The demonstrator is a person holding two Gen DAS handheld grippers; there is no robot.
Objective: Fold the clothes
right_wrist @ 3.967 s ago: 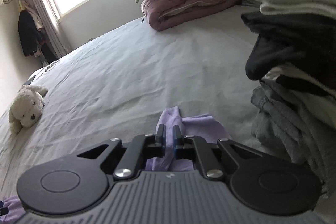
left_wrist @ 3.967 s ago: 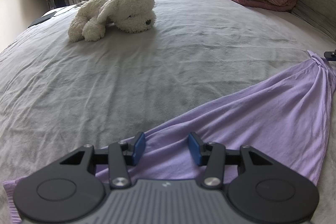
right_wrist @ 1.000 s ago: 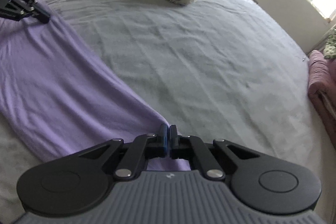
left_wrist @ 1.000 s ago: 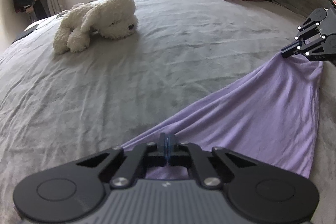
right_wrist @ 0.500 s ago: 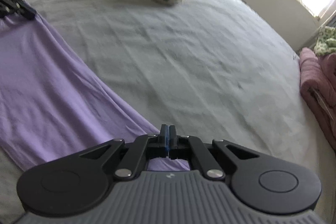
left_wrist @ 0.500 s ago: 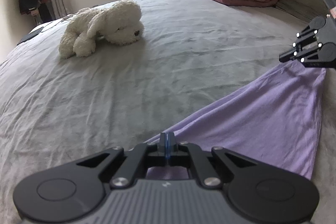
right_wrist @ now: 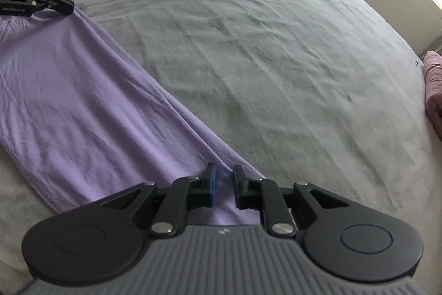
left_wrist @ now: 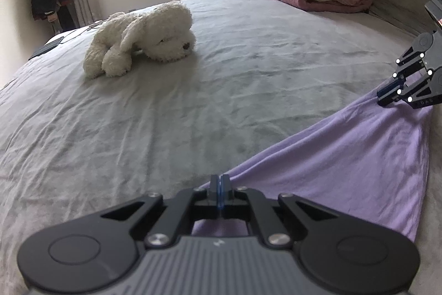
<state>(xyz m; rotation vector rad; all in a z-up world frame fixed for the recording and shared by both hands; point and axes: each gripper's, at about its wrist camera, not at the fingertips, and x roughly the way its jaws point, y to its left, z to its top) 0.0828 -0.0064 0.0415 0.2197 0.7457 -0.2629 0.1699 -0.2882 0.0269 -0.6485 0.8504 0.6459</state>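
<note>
Purple shirt lies stretched flat on the bed. My right gripper has parted its jaws and let go of its corner; my left gripper stays pinched on the other. That fold looks laid, so I'd free the left next.

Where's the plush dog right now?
The dog lies on the bed, upper left in the left wrist view, top centre in the right, well clear of the purple cloth.
</note>
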